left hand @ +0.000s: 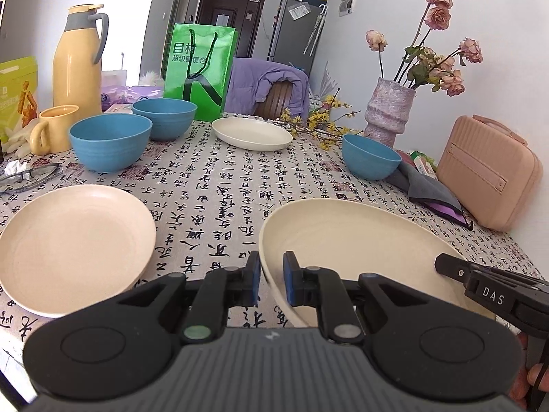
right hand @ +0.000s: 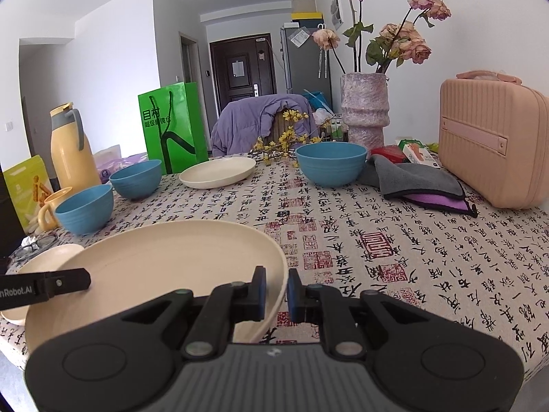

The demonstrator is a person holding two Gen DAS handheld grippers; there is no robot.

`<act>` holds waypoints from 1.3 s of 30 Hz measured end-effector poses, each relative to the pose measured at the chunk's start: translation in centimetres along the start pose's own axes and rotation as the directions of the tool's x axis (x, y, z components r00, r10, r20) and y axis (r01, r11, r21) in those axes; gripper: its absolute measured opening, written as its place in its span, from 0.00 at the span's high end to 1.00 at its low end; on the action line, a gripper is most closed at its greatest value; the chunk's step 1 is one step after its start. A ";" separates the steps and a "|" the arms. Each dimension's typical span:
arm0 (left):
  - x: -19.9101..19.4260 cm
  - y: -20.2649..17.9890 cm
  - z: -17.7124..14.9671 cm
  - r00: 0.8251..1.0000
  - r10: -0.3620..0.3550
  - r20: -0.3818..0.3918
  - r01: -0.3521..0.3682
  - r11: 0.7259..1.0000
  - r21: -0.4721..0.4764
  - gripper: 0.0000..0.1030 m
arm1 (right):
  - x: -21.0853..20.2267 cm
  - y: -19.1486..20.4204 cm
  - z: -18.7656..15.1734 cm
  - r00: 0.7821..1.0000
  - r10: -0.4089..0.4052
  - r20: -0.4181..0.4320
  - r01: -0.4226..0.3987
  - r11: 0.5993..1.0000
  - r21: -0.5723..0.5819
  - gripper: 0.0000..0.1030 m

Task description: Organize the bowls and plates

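Plate [right hand: 154,274] rim between both grippers' fingers [right hand: 259,292]

It was a lived-in home dining area. A table under a calligraphy-printed tablecloth [right hand: 394,240] filled the lower frame, a purple-jacketed wooden chair [right hand: 264,127] stood at its far side, and a textured pink vase of dried roses [right hand: 364,108] sat upper right. A dark entrance door [right hand: 243,79] and grey refrigerator [right hand: 305,65] stood at centre top.

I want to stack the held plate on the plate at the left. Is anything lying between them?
Nothing visible. Only bare tablecloth separates the held plate, gripped by both the left gripper and right gripper, from the left plate.
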State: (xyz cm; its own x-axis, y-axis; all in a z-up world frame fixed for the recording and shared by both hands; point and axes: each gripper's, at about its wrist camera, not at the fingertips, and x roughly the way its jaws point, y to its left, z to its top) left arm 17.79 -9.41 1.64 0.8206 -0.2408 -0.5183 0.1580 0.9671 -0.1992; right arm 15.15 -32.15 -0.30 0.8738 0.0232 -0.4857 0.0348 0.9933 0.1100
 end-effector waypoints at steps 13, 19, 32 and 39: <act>-1.2 6.8 0.8 0.997 0.062 0.039 -0.059 0.996 -0.063 0.87 | 1.8 6.8 0.6 0.998 0.055 -0.015 -0.056 0.995 -0.077 0.88; -1.6 11.2 1.5 0.993 0.103 0.057 -0.098 0.991 -0.089 0.87 | 3.4 11.4 0.7 0.995 0.096 -0.030 -0.099 0.989 -0.113 0.88; -1.7 19.6 2.3 0.980 0.185 0.069 -0.177 0.977 -0.119 0.86 | 7.5 20.3 0.7 0.983 0.172 -0.072 -0.182 0.966 -0.182 0.87; -0.7 23.1 2.1 0.968 0.245 0.060 -0.239 0.967 -0.089 0.86 | 10.4 24.7 0.1 0.976 0.193 -0.101 -0.212 0.948 -0.238 0.86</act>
State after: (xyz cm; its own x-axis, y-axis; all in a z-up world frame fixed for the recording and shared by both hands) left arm 22.04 13.24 -0.85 0.8659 0.0090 -0.5002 -0.0925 0.9855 -0.1424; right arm 25.16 -7.41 -2.58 0.8105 0.2256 -0.5405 -0.2677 0.9635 0.0008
